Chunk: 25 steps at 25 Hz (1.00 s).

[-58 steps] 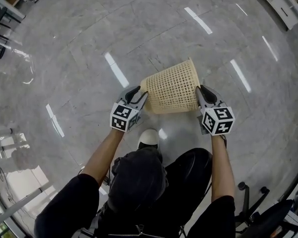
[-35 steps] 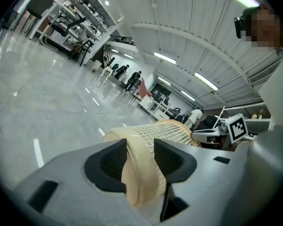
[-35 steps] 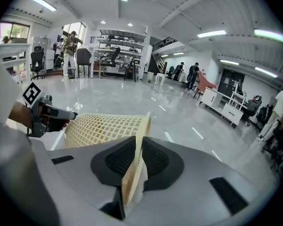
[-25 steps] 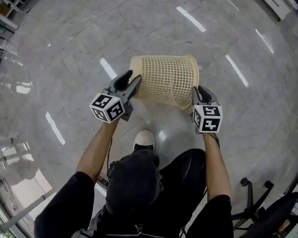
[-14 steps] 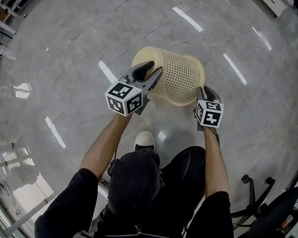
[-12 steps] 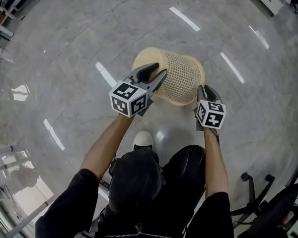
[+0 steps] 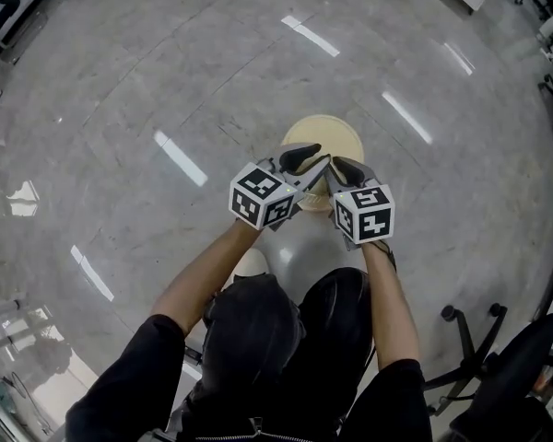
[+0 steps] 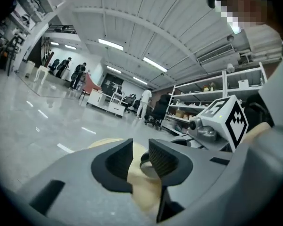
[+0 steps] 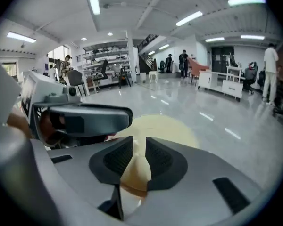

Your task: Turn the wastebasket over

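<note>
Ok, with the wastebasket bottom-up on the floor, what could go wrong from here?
The left hand-held gripper, jaws closing, and the right hand-held gripper, jaws opening, sit at the near edge of the wastebasket, its edge showing in both gaps, neither visibly clamped. A jaw snagging on withdrawal could tip the basket over.

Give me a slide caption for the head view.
Top-down: cream wastebasket, base up, on a glossy grey floor in front of the person.

Black short-sleeved top (image 7: 134,376), sleeves stopping above the elbows, forearms (image 7: 198,279) bare. Black trousers (image 7: 336,311) below, one white shoe (image 7: 251,263) peeking out, and a dark-topped head (image 7: 249,339), cap or hair unclear.
</note>
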{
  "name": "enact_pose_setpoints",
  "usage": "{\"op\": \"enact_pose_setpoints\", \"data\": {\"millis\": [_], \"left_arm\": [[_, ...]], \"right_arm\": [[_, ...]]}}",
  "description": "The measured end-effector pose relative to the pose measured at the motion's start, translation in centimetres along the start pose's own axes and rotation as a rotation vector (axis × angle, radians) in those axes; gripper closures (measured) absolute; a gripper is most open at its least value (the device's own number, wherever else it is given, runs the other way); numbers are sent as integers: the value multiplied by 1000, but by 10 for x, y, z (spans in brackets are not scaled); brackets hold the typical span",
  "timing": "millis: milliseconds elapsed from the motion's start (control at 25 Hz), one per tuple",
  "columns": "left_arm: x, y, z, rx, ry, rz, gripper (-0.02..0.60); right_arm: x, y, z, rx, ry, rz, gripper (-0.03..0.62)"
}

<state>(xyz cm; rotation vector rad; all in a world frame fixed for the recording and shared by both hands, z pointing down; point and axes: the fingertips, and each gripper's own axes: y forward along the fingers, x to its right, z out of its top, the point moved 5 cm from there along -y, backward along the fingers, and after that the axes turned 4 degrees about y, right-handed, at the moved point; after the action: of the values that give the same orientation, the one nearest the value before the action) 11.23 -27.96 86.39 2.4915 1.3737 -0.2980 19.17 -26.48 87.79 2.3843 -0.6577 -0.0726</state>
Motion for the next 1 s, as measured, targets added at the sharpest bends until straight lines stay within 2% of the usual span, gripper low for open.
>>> {"op": "enact_pose_setpoints", "data": {"millis": [80, 160, 320, 440, 560, 680, 760, 880, 1000], "left_arm": [[8, 9, -16, -52, 18, -31, 482], [16, 10, -27, -78, 60, -47, 482], [16, 0, -29, -56, 106, -37, 481], [9, -9, -23, -35, 118, -8, 481], [7, -21, 1, -14, 177, 22, 482], [9, -36, 43, -8, 259, 34, 482], [16, -51, 86, -10, 291, 44, 486], [36, -82, 168, -18, 304, 83, 489], [63, -116, 267, -24, 294, 101, 511]], "right_arm": [[6, 5, -20, -38, -21, -54, 515], [12, 3, -28, -28, -37, -99, 523], [17, 3, -25, -29, 15, -77, 523], [16, 3, -25, -29, 6, -59, 522], [17, -13, -7, 44, -30, -81, 523], [19, -48, 37, 135, 4, -92, 523], [15, -78, 71, 150, 39, -94, 523], [-2, -137, 128, 115, 45, -125, 542], [-25, -213, 199, 124, 34, -229, 559]]}}
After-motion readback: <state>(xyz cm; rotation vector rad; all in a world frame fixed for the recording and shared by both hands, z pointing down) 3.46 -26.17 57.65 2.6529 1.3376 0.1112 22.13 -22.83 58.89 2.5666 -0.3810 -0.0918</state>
